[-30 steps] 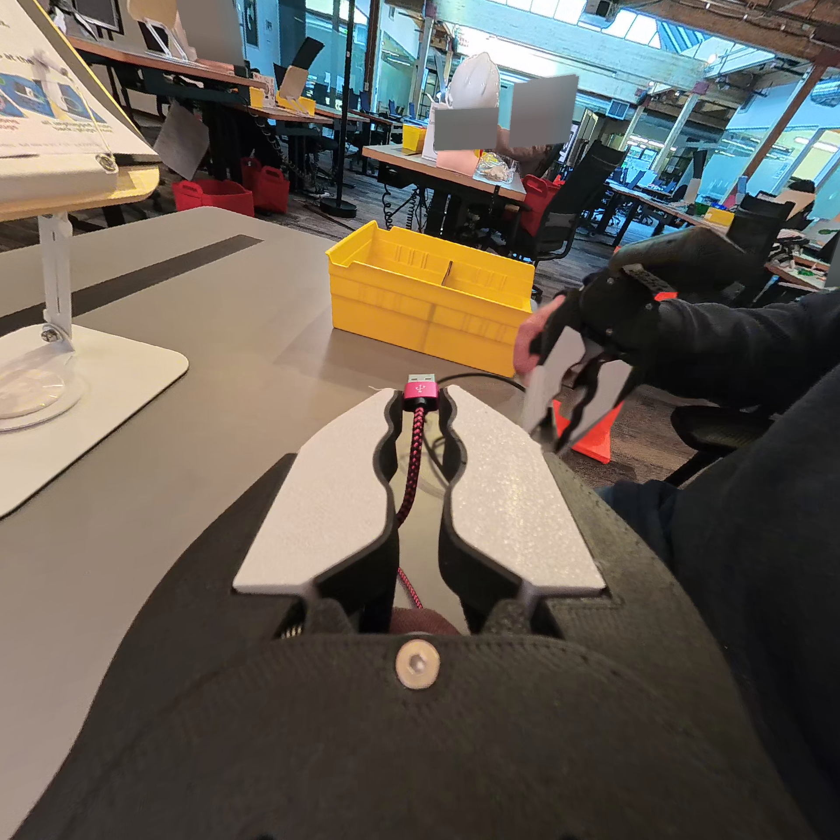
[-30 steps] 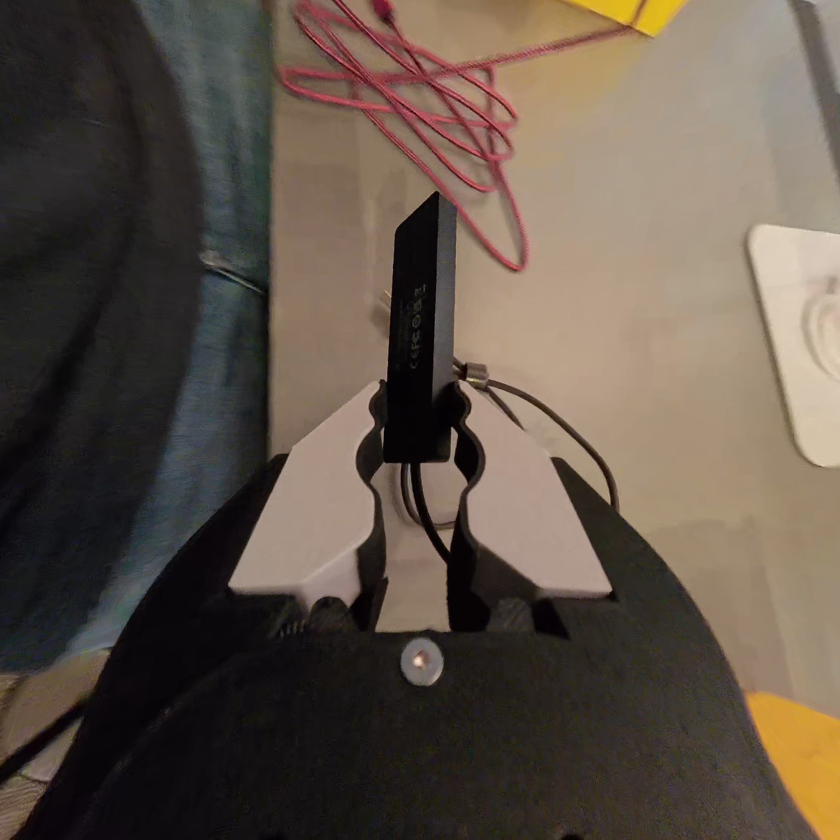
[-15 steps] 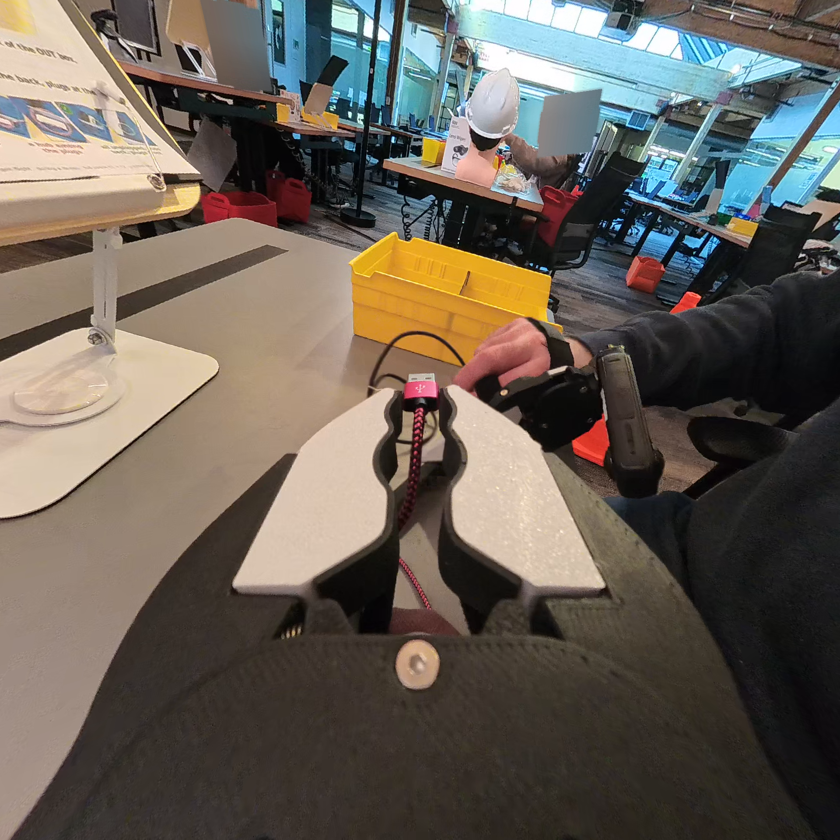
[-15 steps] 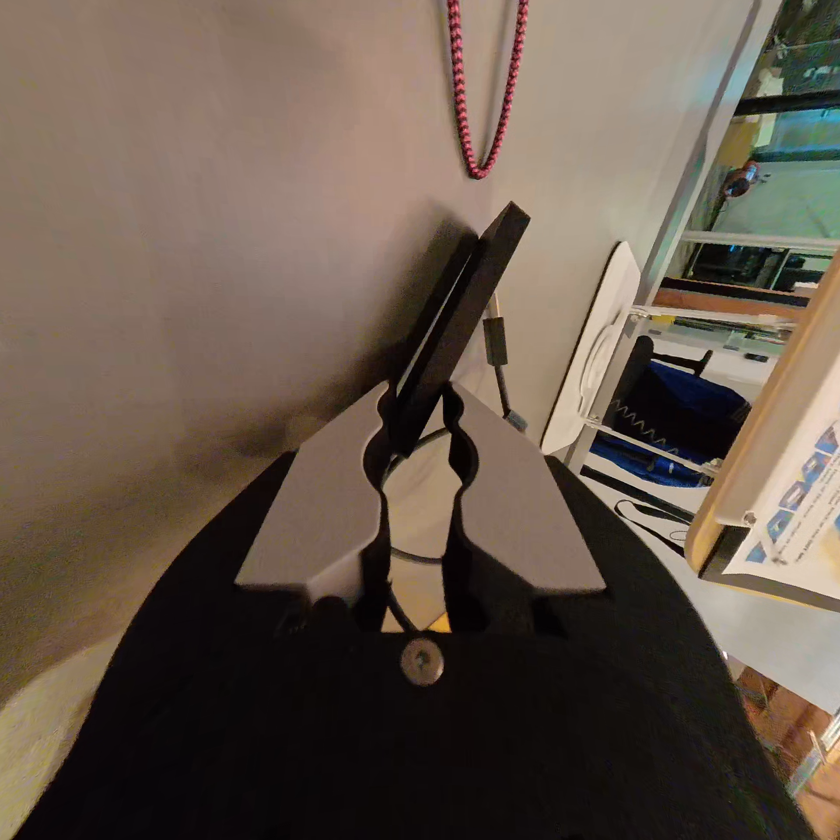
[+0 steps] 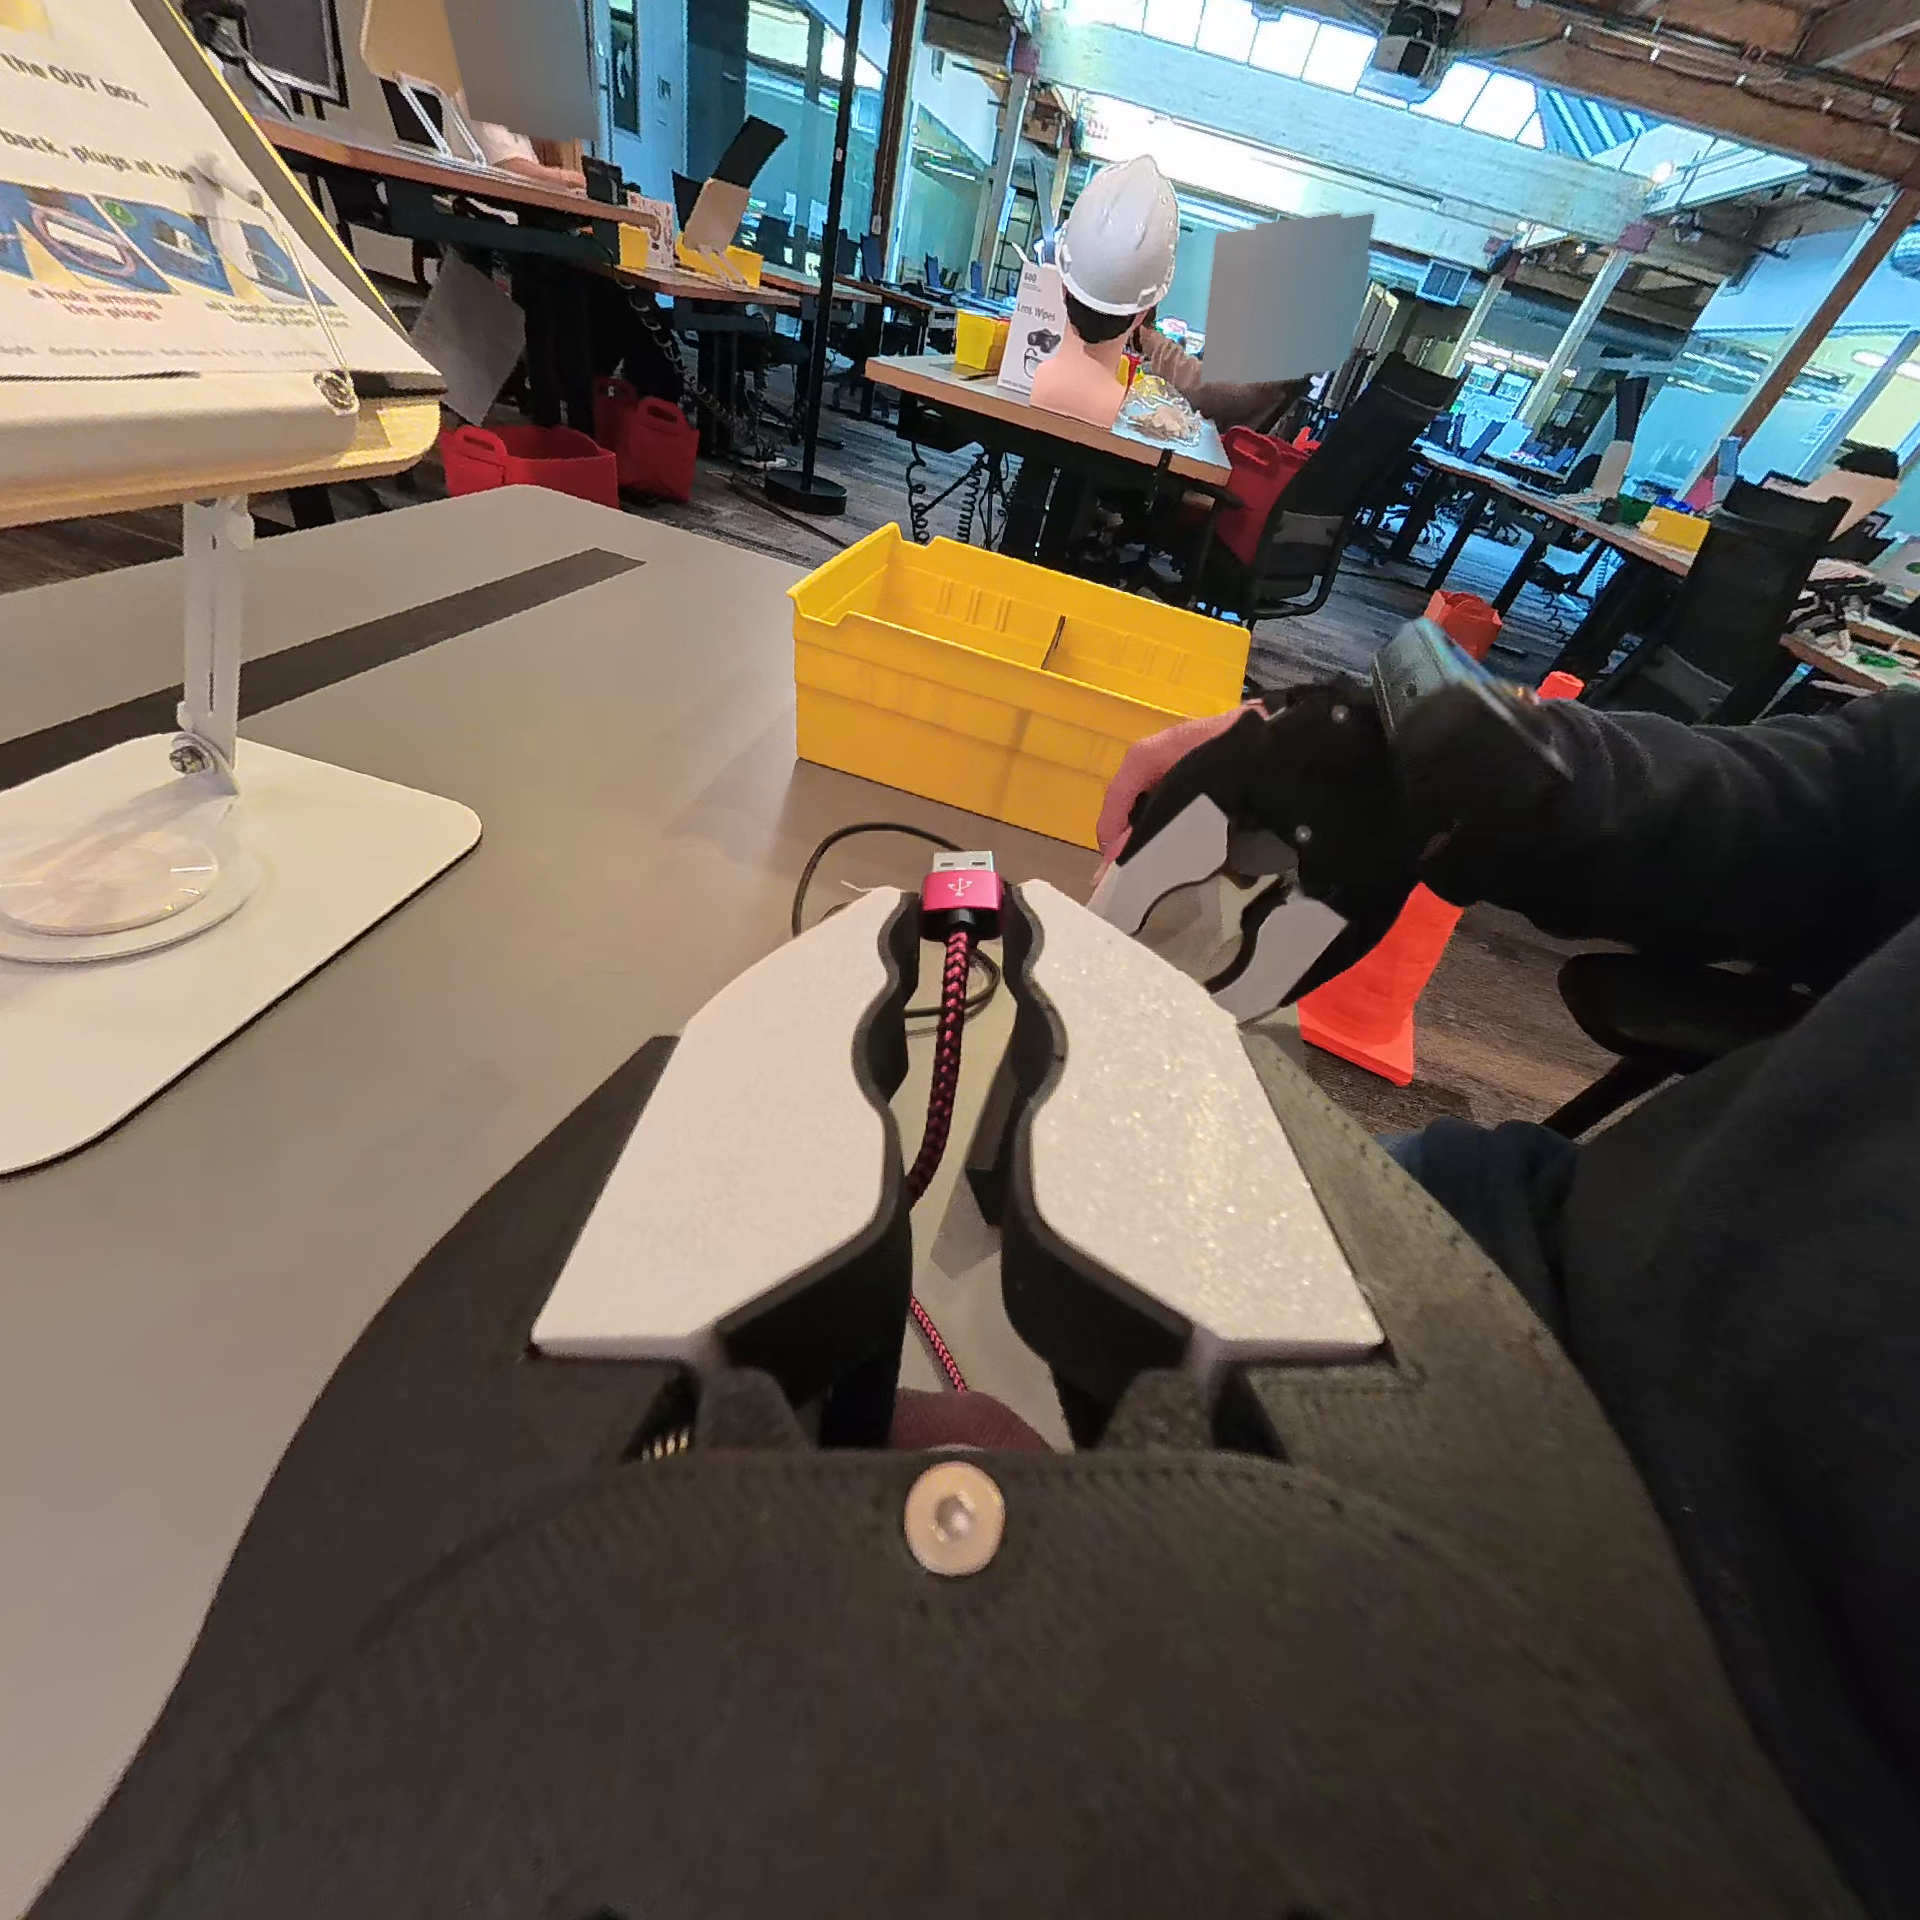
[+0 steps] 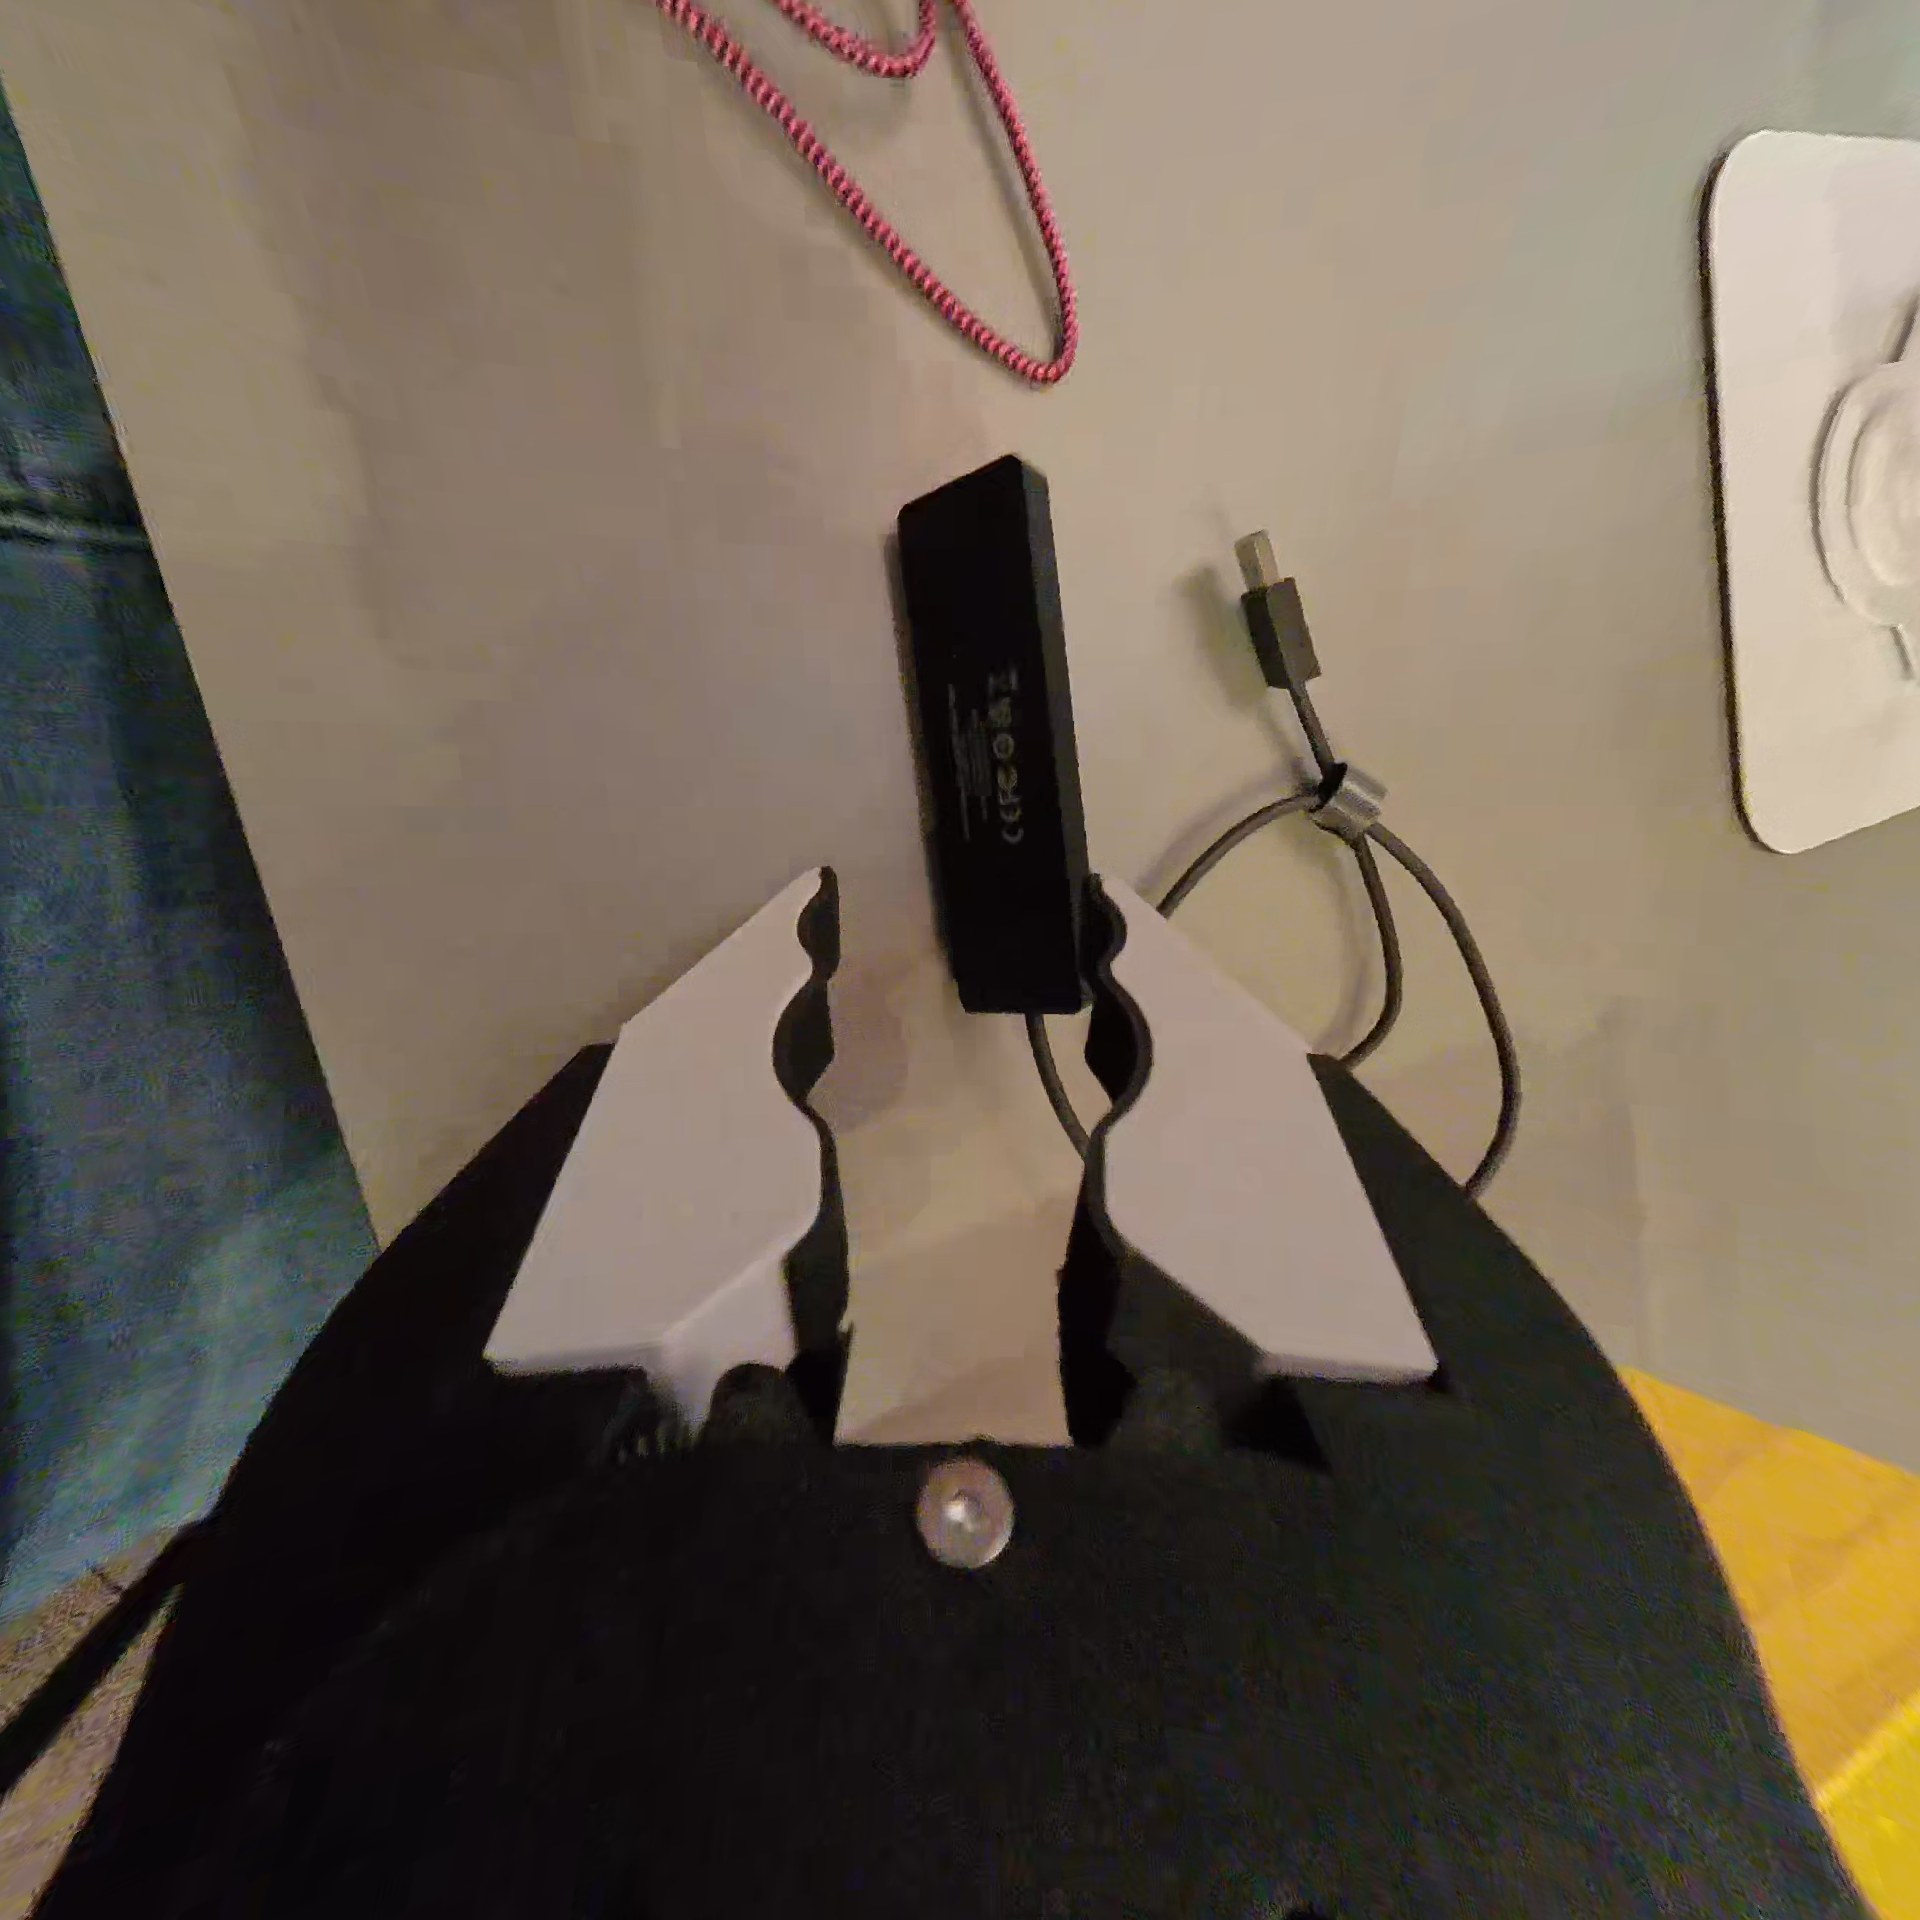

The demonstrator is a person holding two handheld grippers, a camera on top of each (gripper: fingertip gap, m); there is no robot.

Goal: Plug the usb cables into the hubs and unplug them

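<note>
One pink cable (image 5: 943, 1029) pinched in the left gripper (image 5: 961, 902); right gripper (image 6: 956, 904) fingers wide around one hub (image 6: 992, 727); yellow bin (image 5: 1013, 681) seemingly empty.

cable (image 5: 943, 1029): braided cloth | hub (image 6: 992, 727): matt plastic | table (image 5: 540, 831): smooth matt

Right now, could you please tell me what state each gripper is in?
Left gripper: shut on the pink USB cable just behind its plug.
Right gripper: open, holding nothing; the black hub lies on the table between its fingers.
</note>
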